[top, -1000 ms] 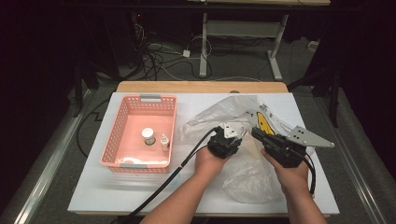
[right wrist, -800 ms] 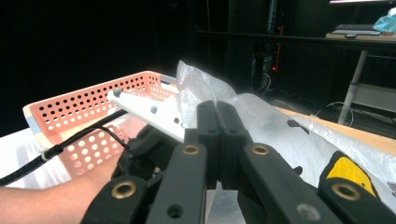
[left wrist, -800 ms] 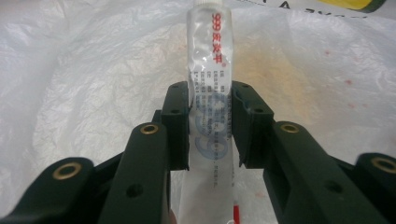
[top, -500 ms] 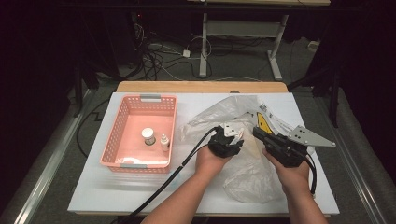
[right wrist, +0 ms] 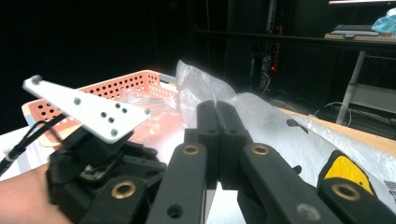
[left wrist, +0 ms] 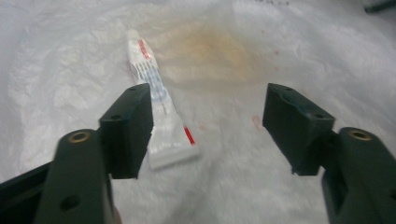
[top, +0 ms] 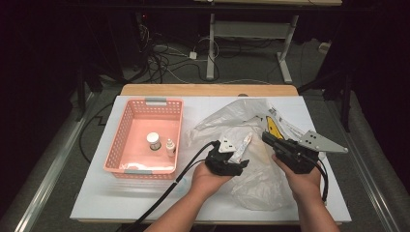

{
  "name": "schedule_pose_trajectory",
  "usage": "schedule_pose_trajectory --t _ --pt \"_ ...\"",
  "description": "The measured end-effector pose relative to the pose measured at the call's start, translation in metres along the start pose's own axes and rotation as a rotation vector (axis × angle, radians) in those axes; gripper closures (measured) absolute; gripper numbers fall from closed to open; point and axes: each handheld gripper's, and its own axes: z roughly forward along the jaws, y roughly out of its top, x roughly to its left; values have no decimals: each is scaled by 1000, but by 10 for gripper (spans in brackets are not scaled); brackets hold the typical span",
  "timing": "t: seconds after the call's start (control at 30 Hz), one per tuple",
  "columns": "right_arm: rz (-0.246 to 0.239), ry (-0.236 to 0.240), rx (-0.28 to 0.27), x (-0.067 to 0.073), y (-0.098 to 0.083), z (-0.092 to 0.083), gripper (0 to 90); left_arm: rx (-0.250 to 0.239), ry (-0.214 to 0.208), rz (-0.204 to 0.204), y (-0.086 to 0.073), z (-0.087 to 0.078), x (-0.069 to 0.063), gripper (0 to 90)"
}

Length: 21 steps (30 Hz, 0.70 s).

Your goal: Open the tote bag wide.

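Here, from the high view, the left gripper (top: pixel 240 163) hovers over the plastic bag (top: pixel 251 179) beside the basket (top: pixel 126 126), its jaws just opened. In the left gripper view the tube (left wrist: pixel 161 116) lies on the bag, unpinched – next, a centred grasp. In the right gripper view the right gripper (right wrist: pixel 217 109) clamps the bag's film

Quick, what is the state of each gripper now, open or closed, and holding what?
Left gripper: open, jaws have just been opening; the tube lies loose on the plastic bag.
Right gripper: shut, pinching the plastic bag's film.
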Motion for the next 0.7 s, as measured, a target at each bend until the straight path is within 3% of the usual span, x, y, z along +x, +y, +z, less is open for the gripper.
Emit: schedule_pose_trajectory --t 0.13,0.37,0.5,0.7 --pt "-5 0 1 0 0 0 900 4 -19 -15 -6 -11 -5 240" --pt "-4 -1 4 1 0 0 900 -19 -24 0 -13 -35 -15 126" --pt "-6 -2 -1 1 1 -1 900 -16 -19 -14 -16 -49 -16 1" --pt "-8 -4 -2 1 1 -1 900 -36 -19 -16 -22 -74 -12 0"
